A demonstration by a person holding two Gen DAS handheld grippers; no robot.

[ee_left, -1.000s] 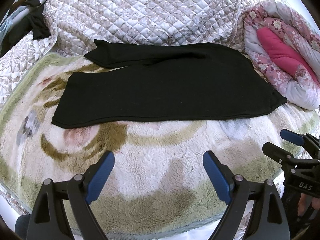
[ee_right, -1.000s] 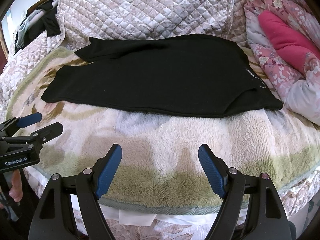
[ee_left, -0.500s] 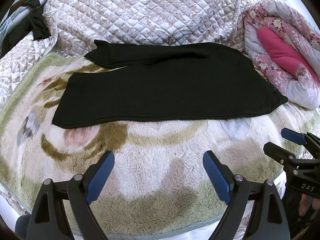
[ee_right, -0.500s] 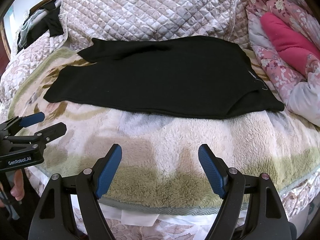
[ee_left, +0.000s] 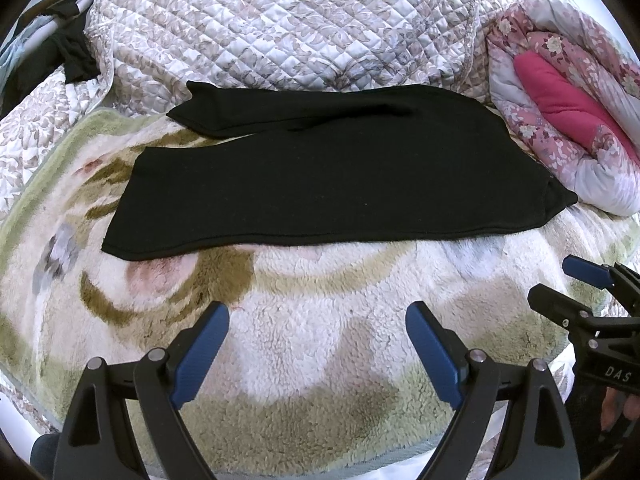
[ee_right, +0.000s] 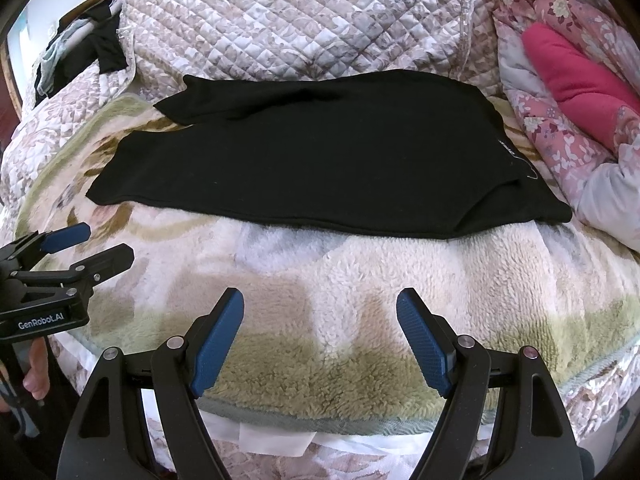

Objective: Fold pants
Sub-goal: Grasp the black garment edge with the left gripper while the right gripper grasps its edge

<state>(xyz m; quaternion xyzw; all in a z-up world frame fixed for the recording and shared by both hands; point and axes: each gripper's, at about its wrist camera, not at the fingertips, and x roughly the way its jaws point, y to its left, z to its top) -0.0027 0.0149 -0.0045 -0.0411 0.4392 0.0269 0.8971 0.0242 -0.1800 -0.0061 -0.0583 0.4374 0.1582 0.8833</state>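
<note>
Black pants lie flat across a fleece blanket on a bed, waist at the right, legs pointing left, the far leg splayed a little behind the near one. They also show in the right wrist view. My left gripper is open and empty, above the blanket in front of the pants' near edge. My right gripper is open and empty, also in front of the pants. Each gripper shows at the side of the other's view, the right one and the left one.
A quilted floral bedspread rises behind the pants. A rolled pink floral duvet lies at the right, close to the waistband. Dark clothes hang at the far left. The bed's front edge is just below my right gripper.
The right wrist view has shifted slightly, so the pants sit a little to the right and lower than a second ago. The pants have not moved. Both grippers stay open.
</note>
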